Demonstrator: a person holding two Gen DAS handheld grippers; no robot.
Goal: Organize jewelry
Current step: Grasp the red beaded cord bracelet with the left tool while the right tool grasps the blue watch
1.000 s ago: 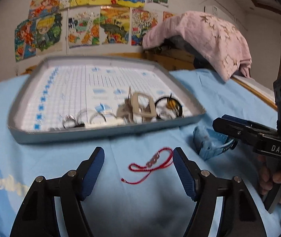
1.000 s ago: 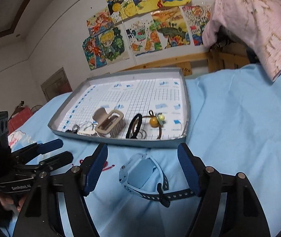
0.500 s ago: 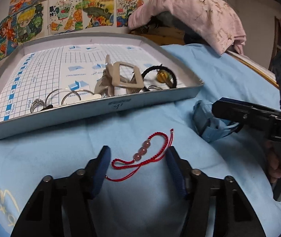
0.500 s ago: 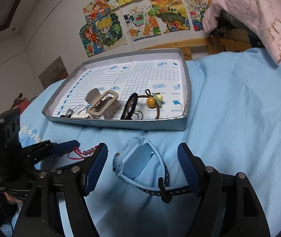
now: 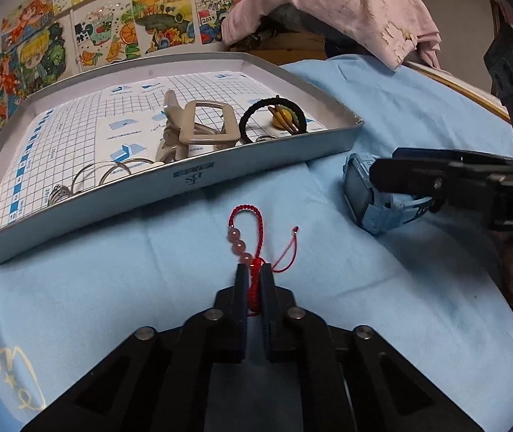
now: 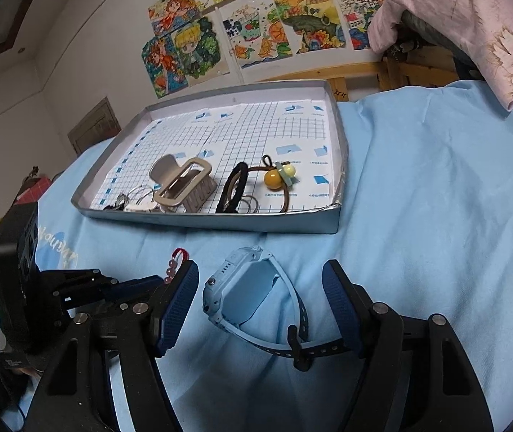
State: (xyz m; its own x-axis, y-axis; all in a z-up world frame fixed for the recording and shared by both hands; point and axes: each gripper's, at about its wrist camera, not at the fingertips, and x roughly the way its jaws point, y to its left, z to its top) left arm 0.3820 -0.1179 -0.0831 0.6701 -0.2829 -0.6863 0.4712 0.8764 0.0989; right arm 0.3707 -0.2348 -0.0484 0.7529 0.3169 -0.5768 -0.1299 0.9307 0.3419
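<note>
Bedsheet [image 6: 436, 187] carries a grey tray [image 5: 191, 194] holding a hair clip [image 5: 199, 126] and hair ties [image 5: 274, 117]. Right gripper [image 6: 260, 309], spread wide, straddles a blue watch [image 6: 249, 288]. Left gripper [image 5: 253, 280] pinches the red bracelet [image 5: 245, 237] before the tray.

My left gripper [image 5: 253, 277] is pinched tight on the knotted end of the red cord bracelet [image 5: 245, 232], whose pink beads and loop lie on the blue cloth [image 5: 112, 270] pointing toward the tray [image 5: 191, 180]. Inside the tray I see a beige hair claw [image 5: 199, 126], a black hair tie [image 5: 272, 118] with a yellow bead, and some metal rings [image 5: 112, 174] near the front wall. To the right, my right gripper [image 5: 436, 176] reaches in over the light blue watch [image 5: 364, 194] lying on the cloth just beside the tray's corner.
</note>
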